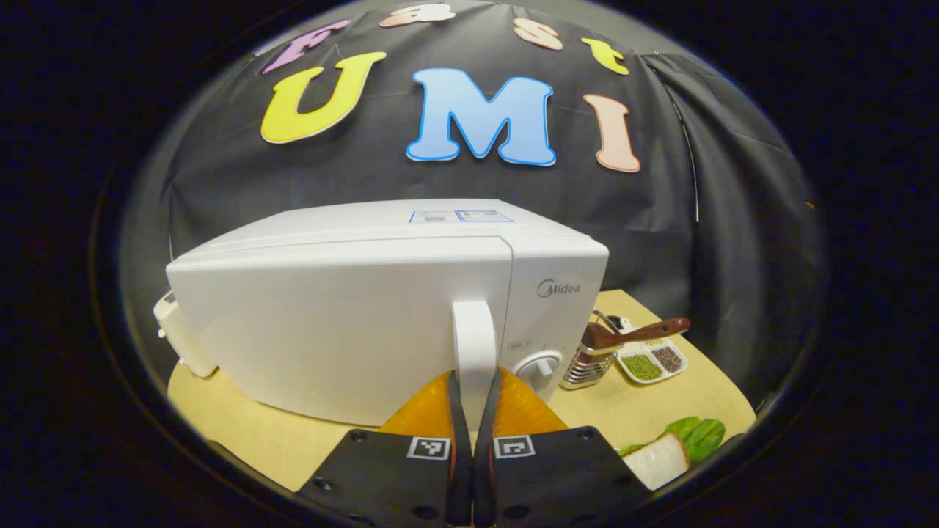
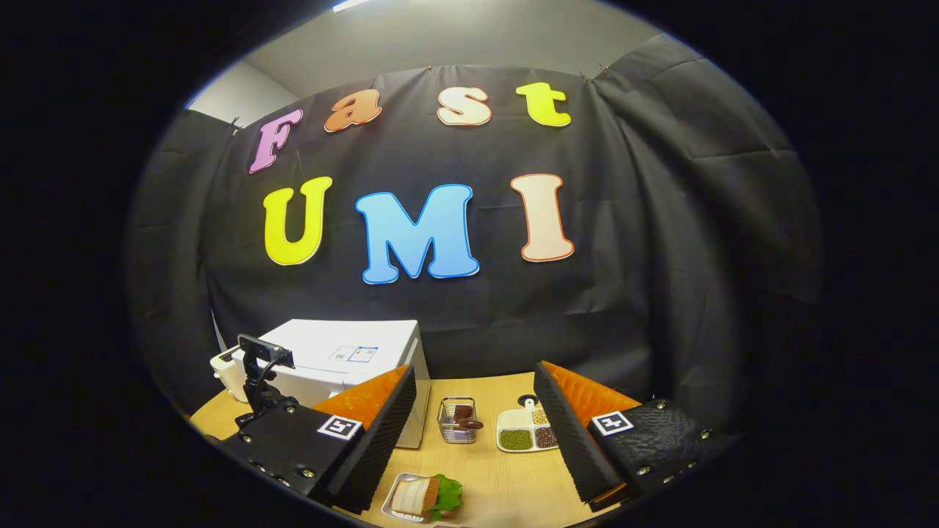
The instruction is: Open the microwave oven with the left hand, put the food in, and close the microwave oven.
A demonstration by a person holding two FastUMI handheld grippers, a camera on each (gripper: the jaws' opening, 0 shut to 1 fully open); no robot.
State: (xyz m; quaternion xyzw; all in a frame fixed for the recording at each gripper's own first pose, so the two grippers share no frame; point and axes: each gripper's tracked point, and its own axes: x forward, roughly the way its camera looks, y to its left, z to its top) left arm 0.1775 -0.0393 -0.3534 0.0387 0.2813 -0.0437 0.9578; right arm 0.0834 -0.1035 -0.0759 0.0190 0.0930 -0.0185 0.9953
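Left gripper view: left tongs (image 1: pixel 474 400) clamped on microwave handle (image 1: pixel 473 345) (door shut); right tongs (image 2: pixel 473 433) apart.

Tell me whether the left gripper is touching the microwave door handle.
Touching. In the left gripper view, the left gripper has both fingers closed against the sides of the white door handle, no gap visible.

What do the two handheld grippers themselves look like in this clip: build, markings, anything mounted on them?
Both the left gripper and right gripper have two flat wedge-shaped fingers on black textured blocks with screw heads, each block carrying a square black-and-white tag. In the right gripper view, a small device on a black bracket rises over the far gripper.
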